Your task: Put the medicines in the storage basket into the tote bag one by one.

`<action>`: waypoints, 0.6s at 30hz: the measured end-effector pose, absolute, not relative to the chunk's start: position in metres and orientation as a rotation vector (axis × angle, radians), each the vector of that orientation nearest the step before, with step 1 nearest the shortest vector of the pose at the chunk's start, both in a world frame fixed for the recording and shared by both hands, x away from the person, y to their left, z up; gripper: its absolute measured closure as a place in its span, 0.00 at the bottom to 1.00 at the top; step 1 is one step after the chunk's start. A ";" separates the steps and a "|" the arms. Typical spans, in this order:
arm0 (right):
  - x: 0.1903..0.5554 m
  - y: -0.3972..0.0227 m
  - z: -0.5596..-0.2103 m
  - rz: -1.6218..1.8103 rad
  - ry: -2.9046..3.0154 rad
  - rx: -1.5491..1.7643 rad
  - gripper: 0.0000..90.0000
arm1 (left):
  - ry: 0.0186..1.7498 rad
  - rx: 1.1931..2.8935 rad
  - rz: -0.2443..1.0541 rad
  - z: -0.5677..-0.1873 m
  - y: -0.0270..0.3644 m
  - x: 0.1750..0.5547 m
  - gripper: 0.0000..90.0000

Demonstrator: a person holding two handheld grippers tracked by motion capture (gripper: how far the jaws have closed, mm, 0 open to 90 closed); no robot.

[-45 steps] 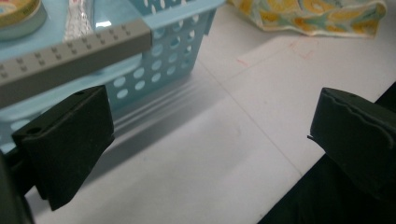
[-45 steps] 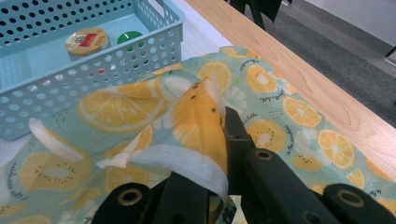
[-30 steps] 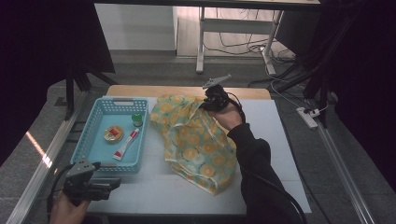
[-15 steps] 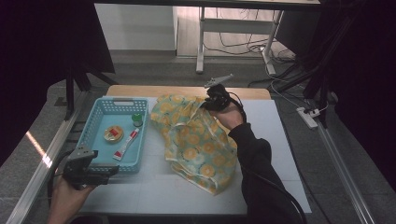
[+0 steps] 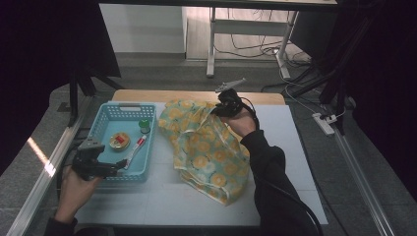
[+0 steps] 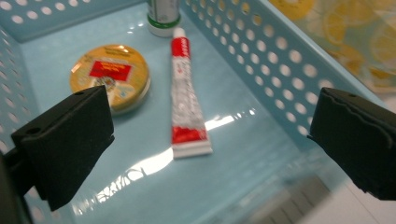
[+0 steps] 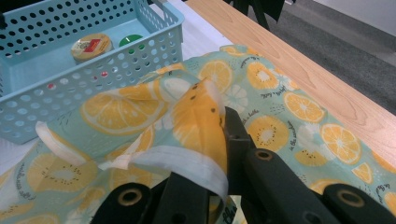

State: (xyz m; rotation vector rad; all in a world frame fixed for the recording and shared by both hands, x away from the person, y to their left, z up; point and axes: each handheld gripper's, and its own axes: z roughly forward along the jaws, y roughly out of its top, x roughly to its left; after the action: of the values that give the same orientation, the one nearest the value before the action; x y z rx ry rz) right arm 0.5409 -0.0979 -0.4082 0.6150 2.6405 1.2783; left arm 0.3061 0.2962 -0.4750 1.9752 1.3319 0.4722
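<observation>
In the right gripper view the tips of the right claw (image 7: 219, 140) are buried under a fold of the lemon-print bag (image 7: 187, 116), so where the jaws meet cannot be seen directly; what shows is the two black jaws drawn together with the bag's white-edged rim pinched between them and draped over the top. In the high view the right claw (image 5: 222, 107) sits at the far upper corner of the bag (image 5: 209, 152), which lies crumpled across the middle of the surface (image 5: 162, 196), just right of the blue basket (image 5: 109, 109); whether the bag holds anything cannot be told. The person's dark sleeve (image 5: 268, 167) covers part of the bag's right edge. The left claw (image 5: 114, 166) hangs at the basket's near rim, and in the left gripper view its jaws stand wide apart with nothing between them. Beyond them, inside the basket (image 6: 280, 70), lie a red and white tube (image 6: 187, 102) and a round yellow tin (image 6: 112, 77), a little apart. A green-capped bottle (image 6: 163, 16) behind the tube is cut off by the top of that view, and its label is unreadable.
</observation>
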 end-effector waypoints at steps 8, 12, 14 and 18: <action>0.541 -0.099 -0.410 1.281 2.639 0.617 1.00 | 1.394 1.933 0.514 -0.474 0.301 0.328 0.00; 0.541 -0.099 -0.409 1.279 2.638 0.618 1.00 | 1.438 1.946 0.496 -0.475 0.304 0.339 0.00; 0.542 -0.099 -0.409 1.282 2.636 0.619 1.00 | 1.451 1.965 0.504 -0.474 0.306 0.345 0.00; 0.542 -0.099 -0.410 1.278 2.639 0.617 1.00 | 1.452 1.990 0.486 -0.470 0.310 0.356 0.00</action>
State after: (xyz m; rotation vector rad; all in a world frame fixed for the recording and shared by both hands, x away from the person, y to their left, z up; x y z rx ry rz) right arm 0.5416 -0.0987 -0.4104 0.6168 2.6391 1.2779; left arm 0.3562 0.3098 -0.4702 1.9898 1.4517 0.4859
